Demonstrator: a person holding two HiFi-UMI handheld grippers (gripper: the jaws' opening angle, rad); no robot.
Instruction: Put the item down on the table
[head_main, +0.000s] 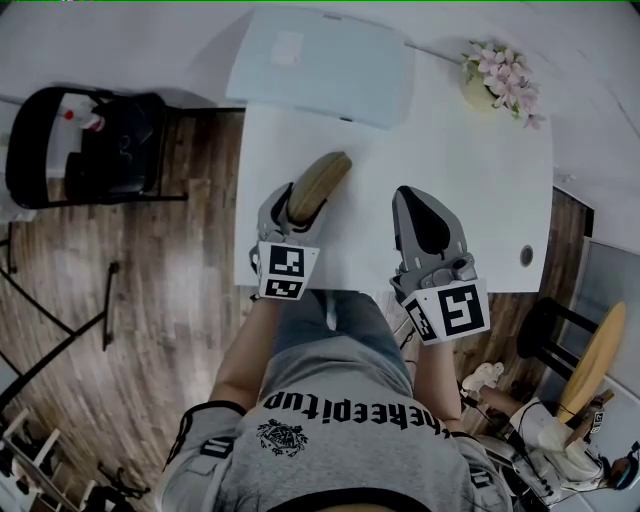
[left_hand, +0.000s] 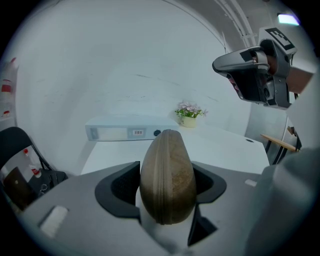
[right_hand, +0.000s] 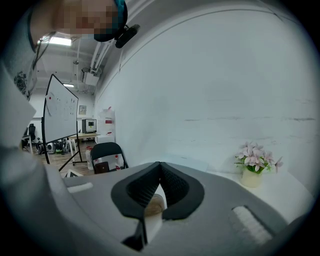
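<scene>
Over the table (head_main: 470, 190), the left tongs (head_main: 292, 212) squeeze a brown case (head_main: 322, 180); the right tongs (head_main: 418, 210) are pinched together, empty.

overhead, plus two views along table (head_main: 490, 190)

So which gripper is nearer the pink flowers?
Right. The right gripper sits nearer the person, left of the pot of pink flowers; the left gripper, holding the brown oval case, is farther left.
</scene>
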